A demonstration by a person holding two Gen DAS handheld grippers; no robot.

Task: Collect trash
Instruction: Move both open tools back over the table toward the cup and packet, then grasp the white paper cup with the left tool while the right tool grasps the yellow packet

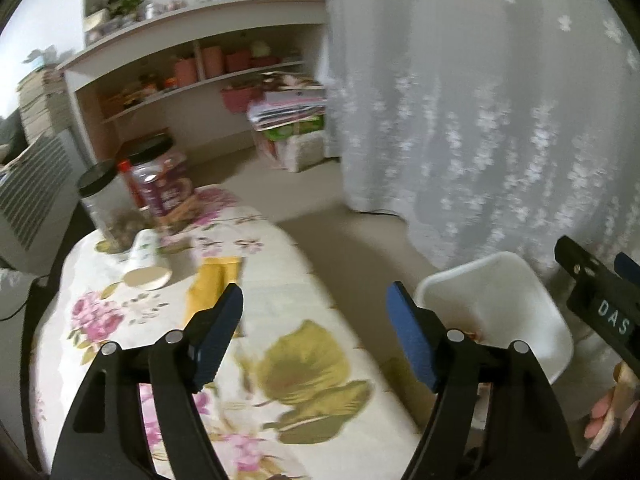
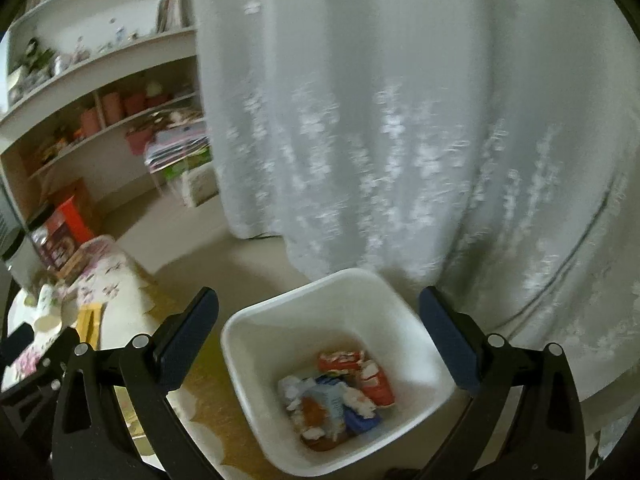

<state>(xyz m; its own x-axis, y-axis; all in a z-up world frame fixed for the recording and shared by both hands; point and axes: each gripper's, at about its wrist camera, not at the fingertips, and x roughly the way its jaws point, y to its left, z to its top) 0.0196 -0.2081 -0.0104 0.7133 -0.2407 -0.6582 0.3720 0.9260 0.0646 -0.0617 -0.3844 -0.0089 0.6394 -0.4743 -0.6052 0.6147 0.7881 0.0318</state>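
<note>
Floral-clothed table (image 1: 312,300) carries 2 jars (image 1: 160,176), a tipped bottle (image 1: 146,262) and a yellow packet (image 1: 212,284).

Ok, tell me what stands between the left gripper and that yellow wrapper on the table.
Nothing visible. The left gripper is open, and the yellow wrapper lies flat on the floral tablecloth just beyond its left finger.

The left gripper (image 1: 315,308) is built from black plastic arms fastened with round silver rivets, and its fingers (image 1: 218,336) are faced with dark blue ribbed pads. The same construction is seen on the right gripper (image 2: 319,316), whose body (image 1: 600,300) is marked "DAS" in white.
</note>
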